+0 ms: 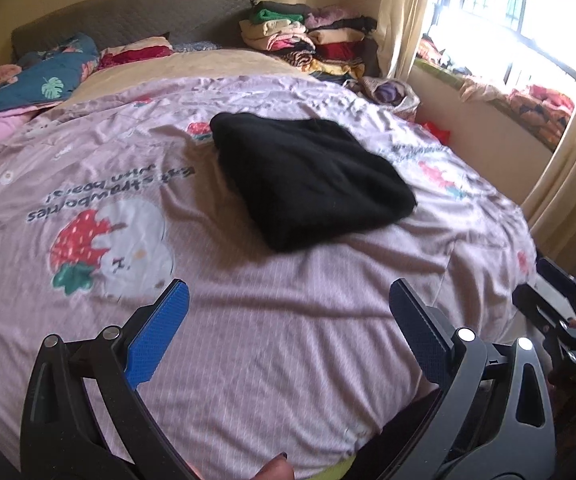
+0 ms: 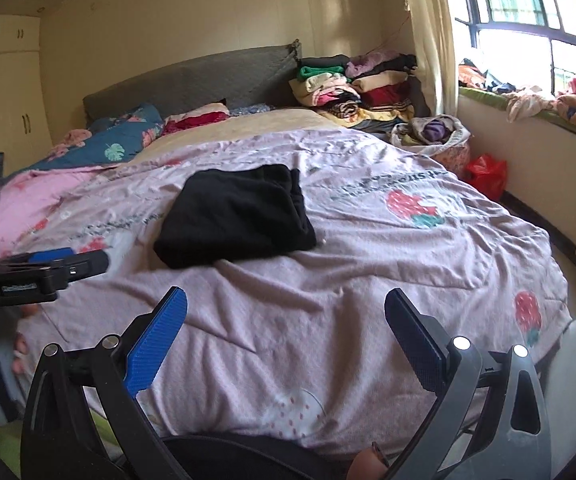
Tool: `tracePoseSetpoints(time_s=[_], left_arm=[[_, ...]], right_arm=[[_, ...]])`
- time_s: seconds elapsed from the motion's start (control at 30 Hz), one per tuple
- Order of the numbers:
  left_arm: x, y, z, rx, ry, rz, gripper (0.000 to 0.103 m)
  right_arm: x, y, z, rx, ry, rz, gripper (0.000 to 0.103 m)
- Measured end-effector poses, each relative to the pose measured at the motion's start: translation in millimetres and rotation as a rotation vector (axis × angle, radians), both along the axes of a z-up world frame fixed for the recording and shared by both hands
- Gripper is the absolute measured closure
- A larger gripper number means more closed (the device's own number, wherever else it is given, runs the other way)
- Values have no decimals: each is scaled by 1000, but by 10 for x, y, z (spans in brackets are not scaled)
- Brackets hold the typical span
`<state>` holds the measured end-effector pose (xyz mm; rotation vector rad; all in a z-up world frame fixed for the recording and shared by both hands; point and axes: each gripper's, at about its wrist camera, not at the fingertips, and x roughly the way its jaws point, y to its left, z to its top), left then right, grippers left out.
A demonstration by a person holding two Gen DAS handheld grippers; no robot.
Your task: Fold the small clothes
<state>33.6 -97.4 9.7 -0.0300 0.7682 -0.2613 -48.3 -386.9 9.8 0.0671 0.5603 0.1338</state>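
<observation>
A folded black garment (image 1: 308, 180) is lying on the pink bedspread (image 1: 247, 340) (strawberry print), at twelve o'clock from the left gripper (image 1: 288, 300), whose fingers are spreading wide.

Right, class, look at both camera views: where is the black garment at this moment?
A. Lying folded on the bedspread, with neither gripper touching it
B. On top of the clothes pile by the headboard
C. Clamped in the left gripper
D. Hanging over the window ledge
A: the black garment lies folded on the bedspread, while the left gripper and right gripper are both open and short of it.
</observation>
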Motion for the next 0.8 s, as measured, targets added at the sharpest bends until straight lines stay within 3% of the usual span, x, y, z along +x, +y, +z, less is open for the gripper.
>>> tracePoseSetpoints(time_s=[0.27, 0.8], left_arm=[[-163, -40, -177, 14, 24, 7, 9], [-168, -65, -226, 44, 36, 29, 9]], right_arm=[[-32, -29, -107, 21, 20, -4, 5], [-33, -29, -155, 24, 47, -5, 5]])
